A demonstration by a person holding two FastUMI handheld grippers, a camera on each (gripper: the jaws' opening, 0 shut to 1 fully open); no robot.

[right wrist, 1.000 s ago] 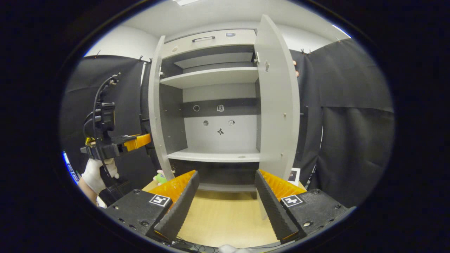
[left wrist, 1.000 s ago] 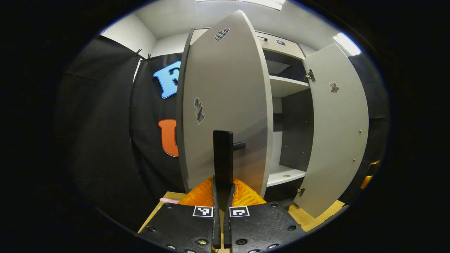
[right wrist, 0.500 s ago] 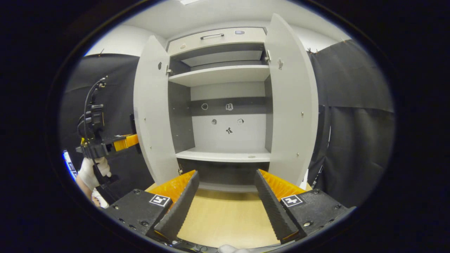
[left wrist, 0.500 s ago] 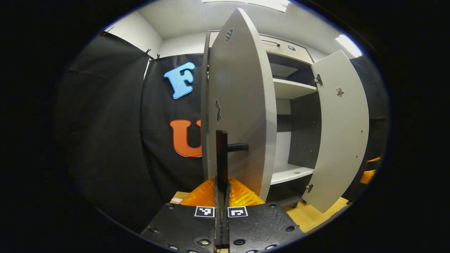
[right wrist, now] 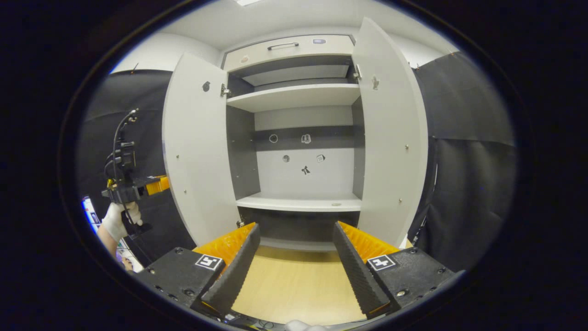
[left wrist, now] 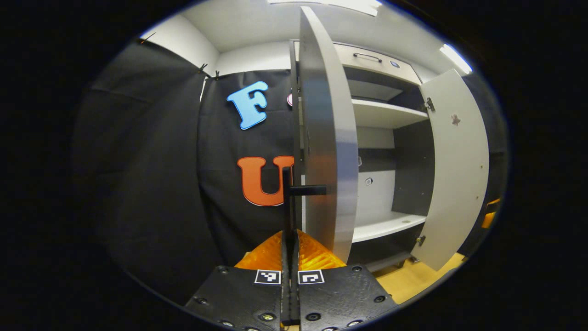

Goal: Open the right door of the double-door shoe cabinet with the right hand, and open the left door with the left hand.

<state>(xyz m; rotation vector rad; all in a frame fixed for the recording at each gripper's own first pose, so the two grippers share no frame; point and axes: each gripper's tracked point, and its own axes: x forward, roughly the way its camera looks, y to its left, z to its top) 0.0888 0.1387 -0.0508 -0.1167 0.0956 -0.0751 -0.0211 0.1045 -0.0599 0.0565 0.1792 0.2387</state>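
Left hand-held gripper on handle (clamped)

The left gripper has its fingers pressed together on the thin handle bar, pointing level and forward. In the right gripper view it sits far left, held from below by a gloved hand. The right gripper hangs near, fingers spread wide with nothing between them.
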